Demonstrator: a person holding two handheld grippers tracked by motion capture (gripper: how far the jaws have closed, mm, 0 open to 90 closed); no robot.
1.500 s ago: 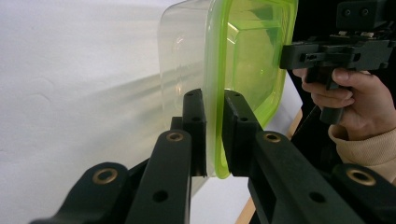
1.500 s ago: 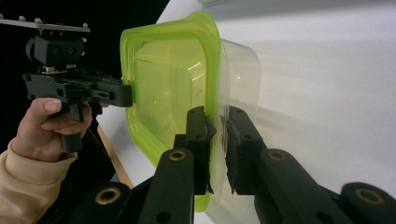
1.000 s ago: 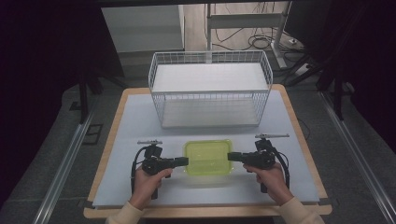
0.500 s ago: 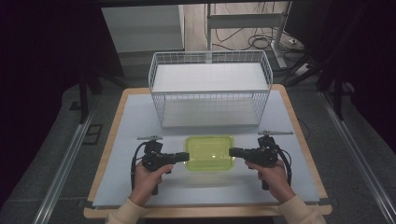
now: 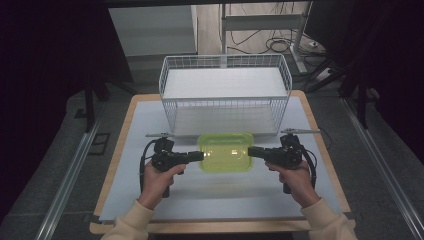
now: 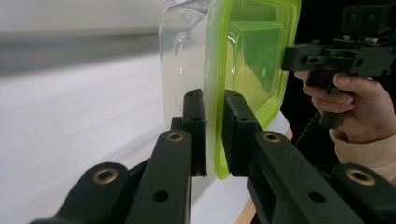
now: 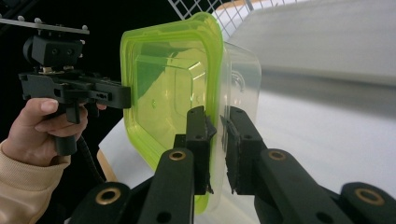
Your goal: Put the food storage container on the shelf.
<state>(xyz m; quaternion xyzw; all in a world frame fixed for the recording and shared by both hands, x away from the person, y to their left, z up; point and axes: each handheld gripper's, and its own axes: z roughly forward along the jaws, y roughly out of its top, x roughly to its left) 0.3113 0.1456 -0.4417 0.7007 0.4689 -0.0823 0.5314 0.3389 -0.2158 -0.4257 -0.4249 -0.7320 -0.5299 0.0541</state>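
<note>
Between my two tools, above the near half of the table point(image 5: 125, 150), hangs the box point(image 5: 225, 151), just short of the wire basket point(image 5: 170, 85). My left tool point(image 5: 200, 156) is clamped on its left rim and my right tool point(image 5: 250, 151) on its right rim; the gripper views show each pair of pads pinching the lid edge and the clear flange under it.

Risks, as I judge them:
- Each grip takes only a thin strip of rim. If either hand drifts outward, that edge could slide off the pads and the box would swing or drop.
- Uneven height between the hands would tilt the box (whether anything is inside I cannot tell through the tinted lid).
- A pull on the lid edge alone could peel the lid from the body.
- The basket wall stands close ahead; a forward move made too low would strike the wire.

Appearance: a shallow, rounded-corner plastic box with a see-through yellow-green lid point(image 6: 252, 60) and a colourless clear body point(image 7: 243, 79). The lid is seated and looks undamaged.
</note>
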